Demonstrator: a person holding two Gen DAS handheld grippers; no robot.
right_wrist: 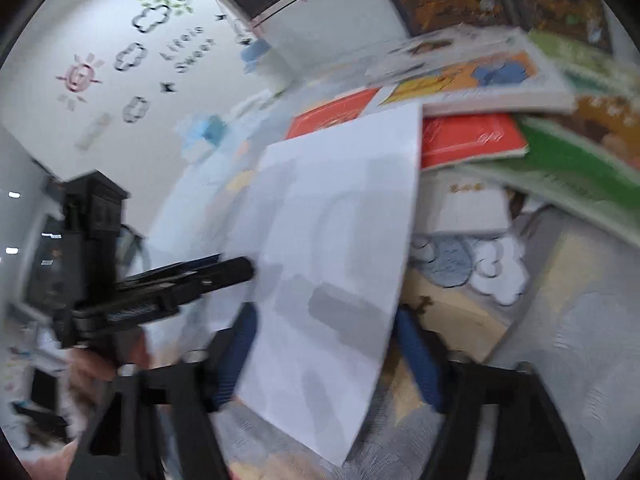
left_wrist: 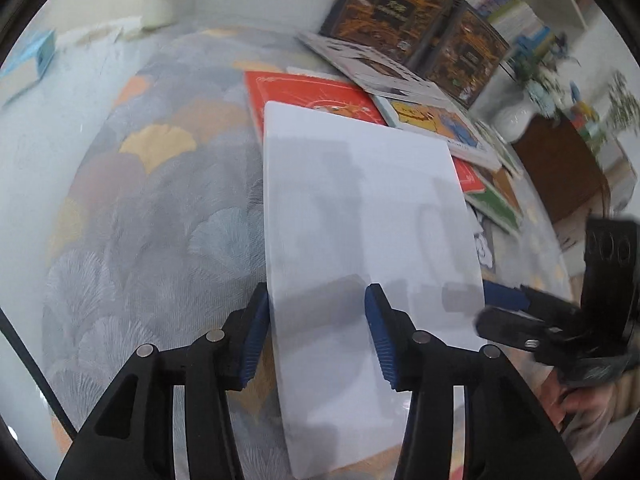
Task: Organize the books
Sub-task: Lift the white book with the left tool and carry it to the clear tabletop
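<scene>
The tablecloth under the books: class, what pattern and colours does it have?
The tablecloth carries a fan-shaped pattern, mostly grey with yellow, orange and pale blue fans, clearest in the left wrist view.

Black fingers (left_wrist: 256, 336) (blue pads, seemingly ribbed)

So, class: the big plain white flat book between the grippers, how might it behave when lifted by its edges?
The big plain white flat book looks thin and wide, so it may flex somewhat. Its smooth cover may be slippery against the blue pads. Its far end overlaps the red book, so pushing forward could drag that along.
</scene>
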